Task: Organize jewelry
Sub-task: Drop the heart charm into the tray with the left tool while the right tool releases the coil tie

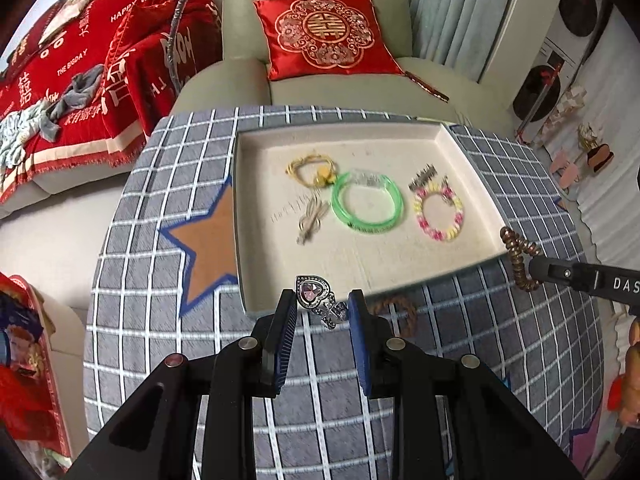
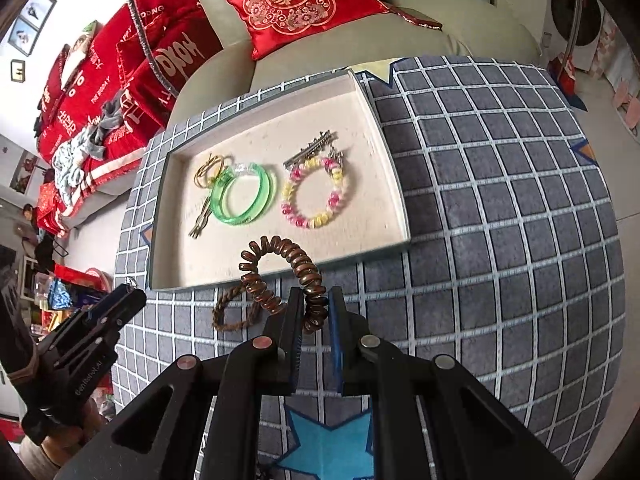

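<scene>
With the left gripper [image 1: 322,306] clamped on the ring [image 1: 316,294] and the right gripper [image 2: 314,306] on the coil tie [image 2: 280,276], I judge both transfers mid-step: next, lower each into the tray [image 1: 360,264]

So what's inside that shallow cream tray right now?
The tray holds a green bangle, a pink-and-yellow bead bracelet, a yellow cord tie, metal hair clips and hairpins. Anything beneath them is hidden.
</scene>
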A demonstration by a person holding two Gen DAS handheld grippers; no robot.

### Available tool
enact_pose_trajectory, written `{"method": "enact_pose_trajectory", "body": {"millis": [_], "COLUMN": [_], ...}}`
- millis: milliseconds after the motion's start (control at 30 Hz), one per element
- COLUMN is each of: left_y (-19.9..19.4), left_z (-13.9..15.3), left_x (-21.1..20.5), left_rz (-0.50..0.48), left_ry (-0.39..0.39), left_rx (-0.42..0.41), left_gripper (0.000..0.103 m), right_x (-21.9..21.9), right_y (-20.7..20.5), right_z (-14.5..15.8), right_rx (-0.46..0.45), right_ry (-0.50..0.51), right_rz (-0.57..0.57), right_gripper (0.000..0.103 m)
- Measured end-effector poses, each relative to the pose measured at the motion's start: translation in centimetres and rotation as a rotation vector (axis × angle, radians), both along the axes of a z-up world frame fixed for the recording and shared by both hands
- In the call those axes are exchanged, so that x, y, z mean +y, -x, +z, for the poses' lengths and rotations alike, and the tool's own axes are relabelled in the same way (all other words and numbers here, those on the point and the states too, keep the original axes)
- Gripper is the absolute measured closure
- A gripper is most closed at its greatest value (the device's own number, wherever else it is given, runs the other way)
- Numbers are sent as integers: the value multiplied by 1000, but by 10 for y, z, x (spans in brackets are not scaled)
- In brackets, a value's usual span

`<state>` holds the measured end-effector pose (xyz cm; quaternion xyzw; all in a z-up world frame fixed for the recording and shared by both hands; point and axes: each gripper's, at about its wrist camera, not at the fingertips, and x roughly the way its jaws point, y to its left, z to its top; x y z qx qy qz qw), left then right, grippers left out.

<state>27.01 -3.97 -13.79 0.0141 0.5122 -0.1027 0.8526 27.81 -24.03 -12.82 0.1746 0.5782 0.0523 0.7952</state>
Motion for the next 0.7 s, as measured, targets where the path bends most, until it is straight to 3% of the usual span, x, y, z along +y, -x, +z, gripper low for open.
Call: {"method": "enact_pose_trajectory", "body": {"millis": [700], "left_y": [-70], "left_z": [-36], "left_x": [-18], "left_rz": [54], "left_ry": [-43], "left_rx": [31], "left_gripper": [61], "right_x": [2], "right_y": [-76], "right_z": [-40], "right_rx": [36], "right_ry": [31], "right_rz": [-10], "right_gripper": [90]}}
